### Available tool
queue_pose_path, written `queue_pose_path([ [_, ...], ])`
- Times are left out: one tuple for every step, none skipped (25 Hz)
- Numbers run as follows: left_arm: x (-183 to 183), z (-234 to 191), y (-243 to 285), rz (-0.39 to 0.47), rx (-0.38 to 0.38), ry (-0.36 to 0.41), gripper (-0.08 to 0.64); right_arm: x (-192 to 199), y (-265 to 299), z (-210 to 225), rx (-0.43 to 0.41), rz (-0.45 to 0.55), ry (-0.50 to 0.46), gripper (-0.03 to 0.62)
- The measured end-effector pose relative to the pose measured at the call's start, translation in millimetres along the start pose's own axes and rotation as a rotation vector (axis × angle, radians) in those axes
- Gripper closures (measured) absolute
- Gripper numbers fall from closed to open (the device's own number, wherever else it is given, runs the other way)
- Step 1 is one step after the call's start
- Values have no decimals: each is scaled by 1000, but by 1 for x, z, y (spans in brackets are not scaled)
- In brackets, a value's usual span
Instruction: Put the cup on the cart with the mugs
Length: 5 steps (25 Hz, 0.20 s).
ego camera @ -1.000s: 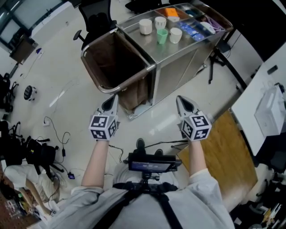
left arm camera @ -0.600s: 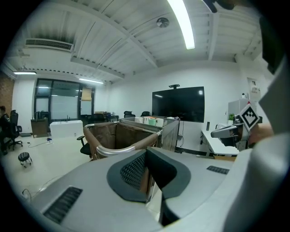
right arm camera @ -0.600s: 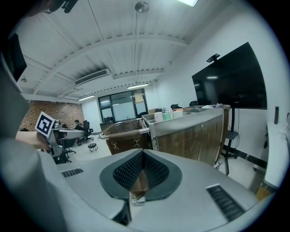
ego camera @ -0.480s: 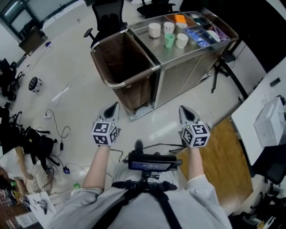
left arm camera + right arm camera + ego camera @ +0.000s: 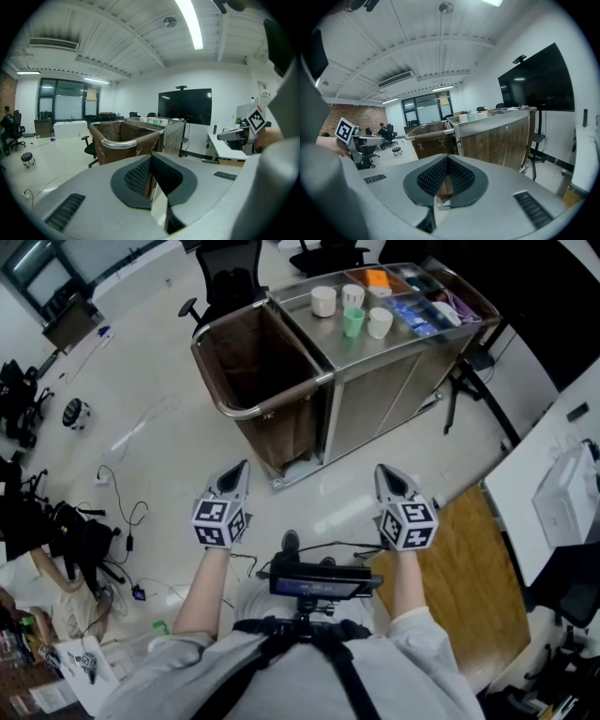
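Note:
A steel cart [image 5: 394, 357] stands ahead of me on the floor. On its top are a green cup [image 5: 353, 322] and three white mugs [image 5: 323, 302], close together. My left gripper [image 5: 238, 470] and right gripper [image 5: 382, 472] are held side by side well short of the cart, both pointing at it, both shut and empty. In the left gripper view the shut left gripper [image 5: 150, 157] points at the cart [image 5: 172, 133]. The right gripper view shows the shut right gripper [image 5: 447, 158] below the cart [image 5: 501, 133], with the cups [image 5: 470, 116] small on top.
A brown fabric bin [image 5: 258, 371] hangs on the cart's left end. Blue packets [image 5: 412, 310] and an orange item [image 5: 379, 279] lie at the cart's far end. An office chair [image 5: 228, 279] stands behind. Cables [image 5: 117, 517] trail at left. A white desk [image 5: 548, 474] and wooden panel [image 5: 469, 563] are at right.
Over the second the view shifted, so the cart sits a little further right and both grippers lower in frame. Both grippers stayed shut and empty.

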<state>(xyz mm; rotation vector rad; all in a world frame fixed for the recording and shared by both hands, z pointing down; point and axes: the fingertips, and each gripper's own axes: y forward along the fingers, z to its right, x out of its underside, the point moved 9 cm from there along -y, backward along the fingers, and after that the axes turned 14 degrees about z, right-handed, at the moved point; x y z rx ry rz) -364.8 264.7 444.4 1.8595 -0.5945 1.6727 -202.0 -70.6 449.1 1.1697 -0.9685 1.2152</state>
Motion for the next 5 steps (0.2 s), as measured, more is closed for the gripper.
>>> queue_pose_path([
  [1, 1, -1, -3, 0, -3, 558, 1, 0, -1, -2, -4, 2, 592],
  [3, 1, -3, -5, -1, -8, 558, 3, -1, -1, -6, -7, 5, 592],
  [4, 1, -4, -6, -1, -13, 558, 4, -1, -2, -9, -11, 7, 592],
  [5, 2, -6, -7, -1, -17, 558, 5, -2, -3, -13, -16, 9, 592],
  [6, 2, -7, -8, -1, -21, 558, 5, -2, -4, -16, -20, 11, 592],
])
